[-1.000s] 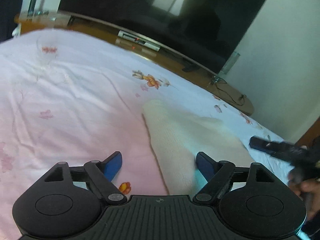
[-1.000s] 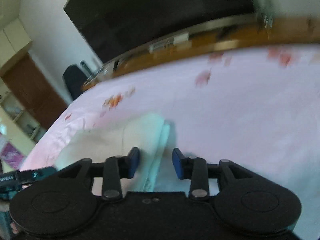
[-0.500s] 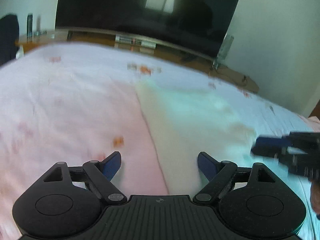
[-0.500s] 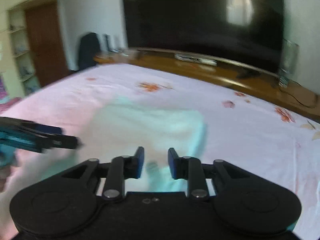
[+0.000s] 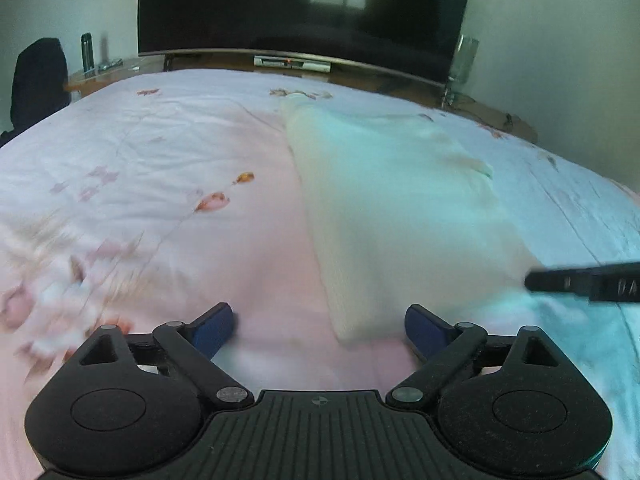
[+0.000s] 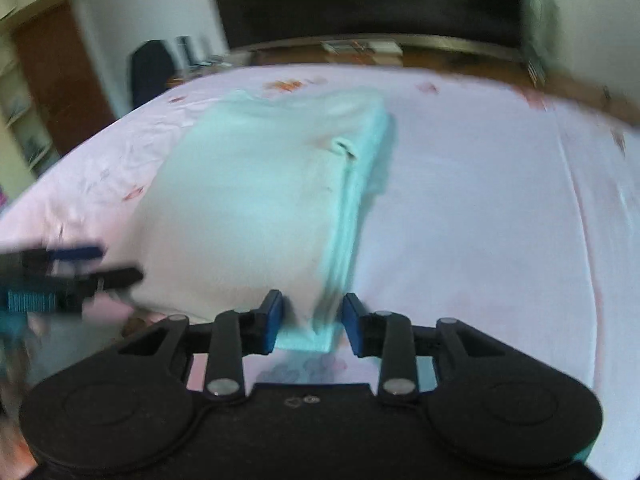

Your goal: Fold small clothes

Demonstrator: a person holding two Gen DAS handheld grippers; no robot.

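Right gripper (image 6: 312, 322) fingers now straddle the garment (image 6: 256, 200) corner

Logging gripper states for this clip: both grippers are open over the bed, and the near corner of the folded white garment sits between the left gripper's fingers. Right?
Not quite: the corner sits between the right gripper's fingers, as the right wrist view shows. The left gripper is open beside the folded white garment on the bed.

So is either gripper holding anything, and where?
Neither. Left gripper is wide open; right gripper straddles the folded cloth's near corner with a visible gap.
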